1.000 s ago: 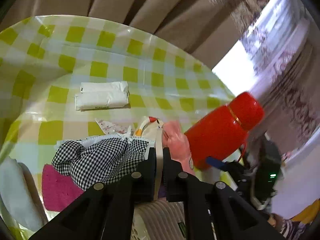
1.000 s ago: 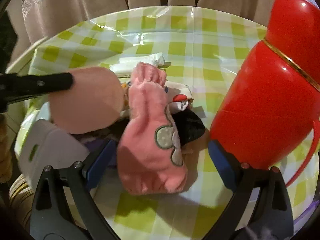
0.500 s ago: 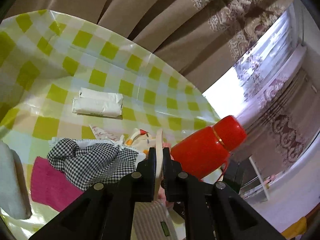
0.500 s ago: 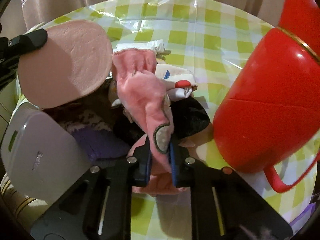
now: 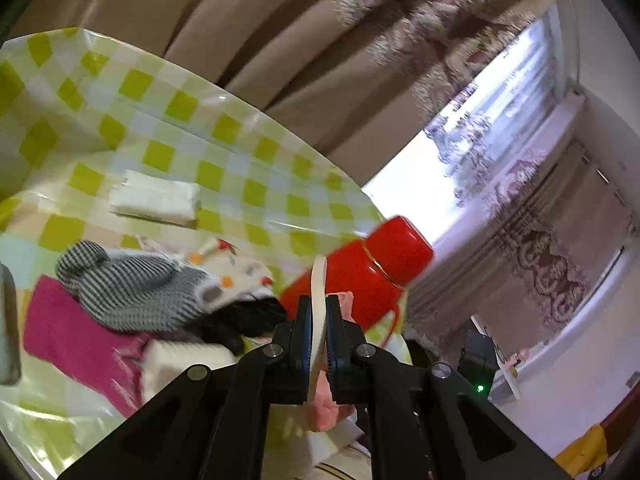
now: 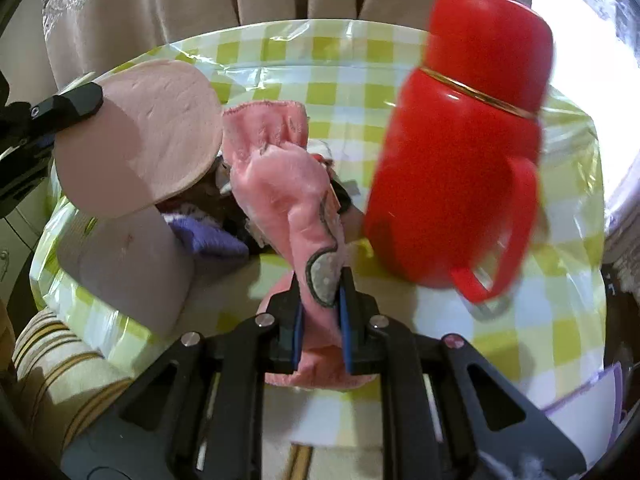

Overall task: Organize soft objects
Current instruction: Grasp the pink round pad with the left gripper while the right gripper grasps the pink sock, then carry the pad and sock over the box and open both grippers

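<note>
Clearly the pink sock (image 6: 280, 184) is light and limp: pinched near its toe end in the right gripper (image 6: 320, 312), it droops and folds, cuff trailing toward the far pile of clothes (image 5: 132, 292). Its fleecy face should grip well against the pads, so a hold nearer the middle would keep less cloth dangling (the grey patch (image 6: 322, 276) sits right at the pinch). Left of it, the left gripper (image 5: 318, 332) is clamped on the edge of a thin pink insole (image 6: 152, 140), which looks foam-soft yet holds its flat shape; an edge hold serves. Both are raised above the checked bench (image 6: 540, 332), near its front. A red flask (image 6: 460, 152) stands just right of the sock, hard and tippable.
</note>
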`<state>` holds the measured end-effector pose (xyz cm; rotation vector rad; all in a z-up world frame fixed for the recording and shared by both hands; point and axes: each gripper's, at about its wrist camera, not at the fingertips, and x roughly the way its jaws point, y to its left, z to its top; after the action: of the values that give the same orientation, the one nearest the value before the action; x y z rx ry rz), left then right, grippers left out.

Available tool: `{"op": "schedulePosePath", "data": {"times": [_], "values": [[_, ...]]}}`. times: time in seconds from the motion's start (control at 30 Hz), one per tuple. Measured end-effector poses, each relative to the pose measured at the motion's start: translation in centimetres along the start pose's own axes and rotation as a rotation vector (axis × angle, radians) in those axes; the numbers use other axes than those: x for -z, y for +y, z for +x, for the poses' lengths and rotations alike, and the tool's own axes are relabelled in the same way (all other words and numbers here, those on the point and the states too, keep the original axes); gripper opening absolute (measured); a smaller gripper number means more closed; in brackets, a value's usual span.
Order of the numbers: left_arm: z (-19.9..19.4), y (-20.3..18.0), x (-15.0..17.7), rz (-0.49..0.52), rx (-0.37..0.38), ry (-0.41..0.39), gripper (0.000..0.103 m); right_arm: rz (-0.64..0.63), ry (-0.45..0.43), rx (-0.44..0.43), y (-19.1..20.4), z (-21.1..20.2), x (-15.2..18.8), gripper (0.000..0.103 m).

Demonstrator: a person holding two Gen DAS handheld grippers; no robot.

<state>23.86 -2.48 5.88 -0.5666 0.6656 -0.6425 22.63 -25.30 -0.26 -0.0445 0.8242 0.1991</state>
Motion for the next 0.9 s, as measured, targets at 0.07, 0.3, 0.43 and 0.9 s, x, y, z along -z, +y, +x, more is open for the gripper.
{"op": "schedulePosePath", "data": {"times": [0.07, 0.3, 0.43, 0.9], "values": [[0.0, -1.1, 0.9, 0.003, 0.022, 0.011, 0.007, 0.016, 0.003, 0.003, -0.9, -0.9, 0.8, 0.018], [0.9, -3.5, 5.1, -0.040, 0.080, 0.066, 0.007, 0.078, 0.017, 0.039, -4.4, -3.8, 3.9, 0.018], [2.1, -4.7, 7.5, -0.052, 0.096, 0.118, 0.007, 0.105, 0.027, 0.054, -6.6, -5.5, 6.1, 0.018], [6.0, -10.0, 14.4, -0.099, 0.155, 0.279, 0.007, 0.210, 0.036, 0.134, -13.6, -10.7, 11.9, 0.018]]}}
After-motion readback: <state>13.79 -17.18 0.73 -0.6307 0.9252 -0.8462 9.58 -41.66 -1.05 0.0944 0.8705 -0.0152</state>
